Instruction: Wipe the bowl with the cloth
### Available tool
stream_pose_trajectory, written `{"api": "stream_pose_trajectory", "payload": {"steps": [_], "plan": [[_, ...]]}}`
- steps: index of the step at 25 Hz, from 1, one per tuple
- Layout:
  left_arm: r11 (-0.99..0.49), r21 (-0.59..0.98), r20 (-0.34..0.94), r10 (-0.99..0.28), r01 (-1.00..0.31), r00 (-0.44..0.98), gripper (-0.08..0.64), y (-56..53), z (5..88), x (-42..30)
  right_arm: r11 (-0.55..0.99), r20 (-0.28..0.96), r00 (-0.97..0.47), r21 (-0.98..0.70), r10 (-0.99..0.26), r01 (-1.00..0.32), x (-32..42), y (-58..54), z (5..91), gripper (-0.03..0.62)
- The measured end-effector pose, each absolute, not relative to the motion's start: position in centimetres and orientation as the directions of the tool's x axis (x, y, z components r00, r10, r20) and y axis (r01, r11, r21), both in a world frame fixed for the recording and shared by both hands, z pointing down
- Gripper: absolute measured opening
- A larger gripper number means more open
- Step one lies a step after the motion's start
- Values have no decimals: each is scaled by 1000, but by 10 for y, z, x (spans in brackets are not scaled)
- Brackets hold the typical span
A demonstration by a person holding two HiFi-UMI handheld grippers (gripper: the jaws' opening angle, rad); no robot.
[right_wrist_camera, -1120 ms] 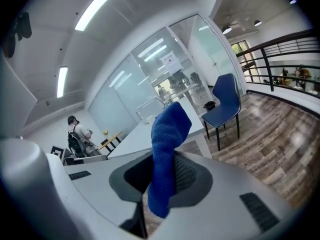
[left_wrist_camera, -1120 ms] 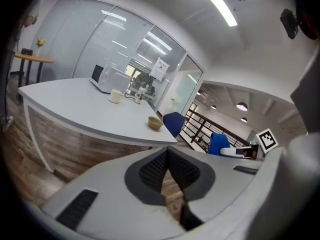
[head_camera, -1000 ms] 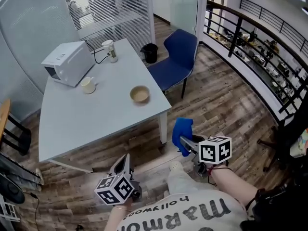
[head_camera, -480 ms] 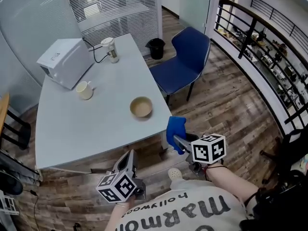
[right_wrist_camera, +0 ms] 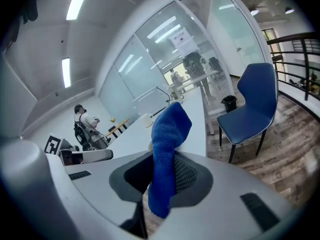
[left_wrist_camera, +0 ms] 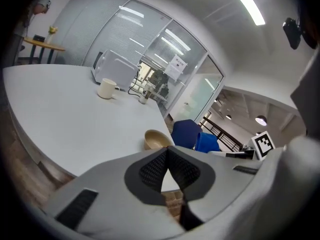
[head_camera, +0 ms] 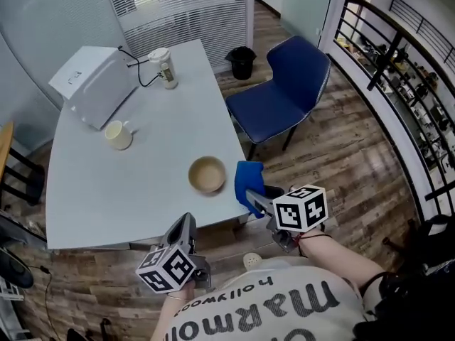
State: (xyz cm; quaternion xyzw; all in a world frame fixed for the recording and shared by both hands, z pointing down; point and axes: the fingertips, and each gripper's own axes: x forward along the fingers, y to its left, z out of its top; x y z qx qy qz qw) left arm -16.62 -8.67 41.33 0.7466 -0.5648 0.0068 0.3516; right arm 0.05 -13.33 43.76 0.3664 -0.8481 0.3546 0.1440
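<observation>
A tan bowl [head_camera: 207, 174] sits upright on the grey table [head_camera: 106, 183] near its front right corner; it also shows in the left gripper view as the bowl [left_wrist_camera: 157, 139]. My right gripper [head_camera: 250, 195] is shut on a blue cloth [head_camera: 247, 183], just right of the bowl and beside the table's edge. The cloth [right_wrist_camera: 167, 154] stands up between the right jaws. My left gripper [head_camera: 186, 227] is shut with nothing in it, below the table's front edge. In its own view the left gripper [left_wrist_camera: 167, 154] points over the table toward the bowl.
On the table's far side stand a white appliance [head_camera: 91, 84], a cream mug [head_camera: 117, 134] and a lidded cup [head_camera: 163, 67]. A blue chair [head_camera: 284, 91] stands to the table's right, a black bin [head_camera: 242, 61] behind it. A railing [head_camera: 398, 84] runs along the right.
Both grippers have come closer to the table. The right gripper with the blue cloth now sits just beside the bowl. The left stays shut.
</observation>
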Motion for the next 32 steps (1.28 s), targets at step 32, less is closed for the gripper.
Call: {"api": "stream_pose_trajectory", "payload": {"steps": [32], "plan": [[0, 504, 667, -636, -864, 389, 103, -211, 502, -178, 649, 445, -823, -516, -354, -559, -100, -243, 416, 64]]}}
